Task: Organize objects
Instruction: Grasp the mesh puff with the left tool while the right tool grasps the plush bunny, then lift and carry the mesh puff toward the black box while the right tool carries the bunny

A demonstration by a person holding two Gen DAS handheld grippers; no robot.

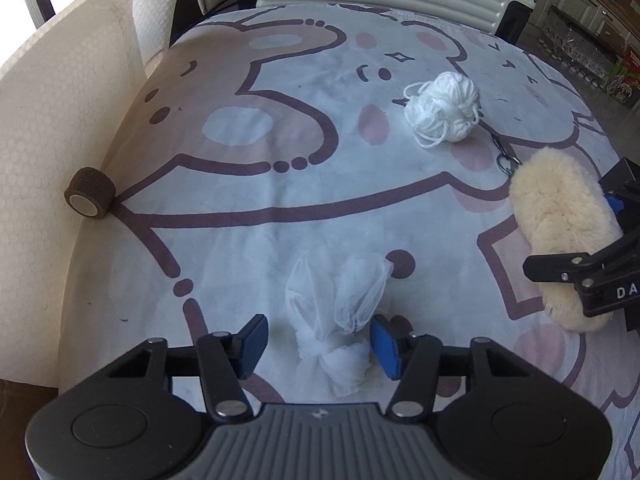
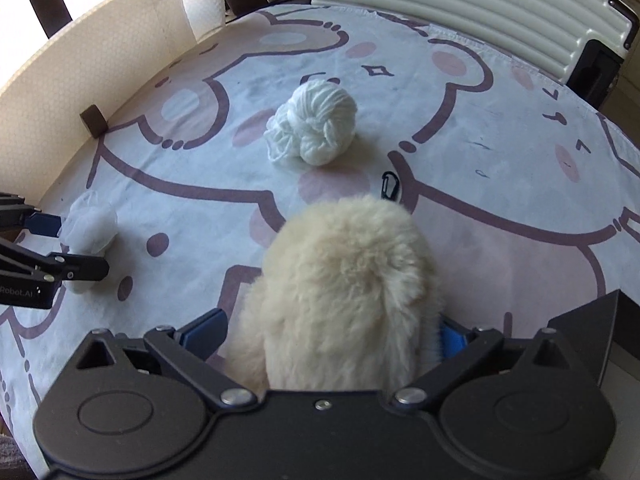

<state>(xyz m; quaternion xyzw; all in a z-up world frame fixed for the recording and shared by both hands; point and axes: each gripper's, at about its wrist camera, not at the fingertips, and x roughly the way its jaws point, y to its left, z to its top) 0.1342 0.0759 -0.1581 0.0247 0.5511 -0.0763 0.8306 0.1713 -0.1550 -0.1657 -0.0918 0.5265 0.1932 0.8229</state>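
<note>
A white mesh bundle (image 1: 340,312) lies on the cartoon-print cloth between the blue pads of my left gripper (image 1: 320,346), whose jaws stand open around its knotted end without pressing it. The bundle also shows in the right wrist view (image 2: 90,232). My right gripper (image 2: 332,332) is closed on a cream furry keychain (image 2: 344,280), which fills the gap between its pads; its metal clip (image 2: 390,186) lies on the cloth ahead. In the left wrist view the furry keychain (image 1: 560,224) sits at the right edge. A white yarn ball (image 1: 444,108) lies farther back, also in the right wrist view (image 2: 316,128).
A brown tape roll (image 1: 90,196) rests against the cream padded wall (image 1: 48,128) at the left, also in the right wrist view (image 2: 94,120). A white ribbed case (image 2: 480,4) stands behind the far edge of the cloth.
</note>
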